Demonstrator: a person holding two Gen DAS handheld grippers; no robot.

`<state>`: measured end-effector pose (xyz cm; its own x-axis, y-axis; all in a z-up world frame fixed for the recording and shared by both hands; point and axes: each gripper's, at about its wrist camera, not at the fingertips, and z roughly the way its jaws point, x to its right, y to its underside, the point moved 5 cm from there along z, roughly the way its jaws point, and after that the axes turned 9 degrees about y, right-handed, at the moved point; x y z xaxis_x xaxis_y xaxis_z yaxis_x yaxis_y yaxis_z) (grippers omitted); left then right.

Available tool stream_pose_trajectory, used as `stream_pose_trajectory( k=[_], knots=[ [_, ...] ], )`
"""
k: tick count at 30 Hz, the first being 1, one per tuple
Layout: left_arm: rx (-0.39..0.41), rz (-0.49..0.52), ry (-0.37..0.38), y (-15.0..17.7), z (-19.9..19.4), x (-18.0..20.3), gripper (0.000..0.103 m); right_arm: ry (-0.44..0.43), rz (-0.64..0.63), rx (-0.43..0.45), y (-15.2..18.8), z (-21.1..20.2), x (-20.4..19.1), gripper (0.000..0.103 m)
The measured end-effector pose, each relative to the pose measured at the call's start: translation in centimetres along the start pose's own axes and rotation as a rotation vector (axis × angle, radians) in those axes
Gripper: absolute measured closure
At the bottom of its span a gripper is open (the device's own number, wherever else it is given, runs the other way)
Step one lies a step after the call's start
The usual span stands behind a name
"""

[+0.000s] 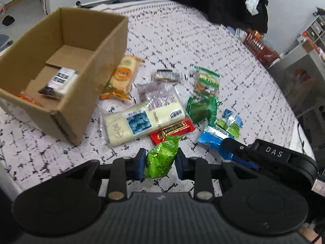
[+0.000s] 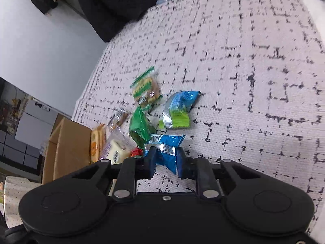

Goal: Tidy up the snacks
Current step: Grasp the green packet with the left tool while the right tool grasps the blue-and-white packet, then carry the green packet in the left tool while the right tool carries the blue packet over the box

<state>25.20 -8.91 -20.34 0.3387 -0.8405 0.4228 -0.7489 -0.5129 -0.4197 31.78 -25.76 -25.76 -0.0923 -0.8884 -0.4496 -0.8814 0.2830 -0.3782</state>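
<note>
Green foil packet [image 1: 161, 158] pinched in my left jaws [image 1: 160, 163], just above tabletop [image 1: 203, 46]. Right jaws [image 2: 165, 158] clenched on blue packet [image 2: 165, 152]. Cardboard box [image 1: 85, 93] near, left of snack pile.

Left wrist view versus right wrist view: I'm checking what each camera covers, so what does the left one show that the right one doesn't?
Only the left wrist view looks into the cardboard box, where a black-and-white packet lies, and shows the left gripper shut on a bright green packet. Only the right wrist view shows the right gripper end-on, its fingers closed on the blue packet. Both show that blue packet, the dark green packet and the patterned tablecloth.
</note>
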Motion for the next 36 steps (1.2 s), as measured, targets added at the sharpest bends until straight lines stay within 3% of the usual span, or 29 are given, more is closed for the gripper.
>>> stream_pose_trajectory(
  k=[18, 36],
  knots=[
    [0.113, -0.022, 0.08, -0.6, -8.6, -0.9, 0.074, 0.035, -0.091, 0.123, 1.1, -7.3, -2.9, 0.083],
    [0.202, -0.098, 0.118, -1.8, -13.5, -5.0, 0.074, -0.003, -0.14, 0.14, 3.9, -11.0, -8.1, 0.083]
  ],
)
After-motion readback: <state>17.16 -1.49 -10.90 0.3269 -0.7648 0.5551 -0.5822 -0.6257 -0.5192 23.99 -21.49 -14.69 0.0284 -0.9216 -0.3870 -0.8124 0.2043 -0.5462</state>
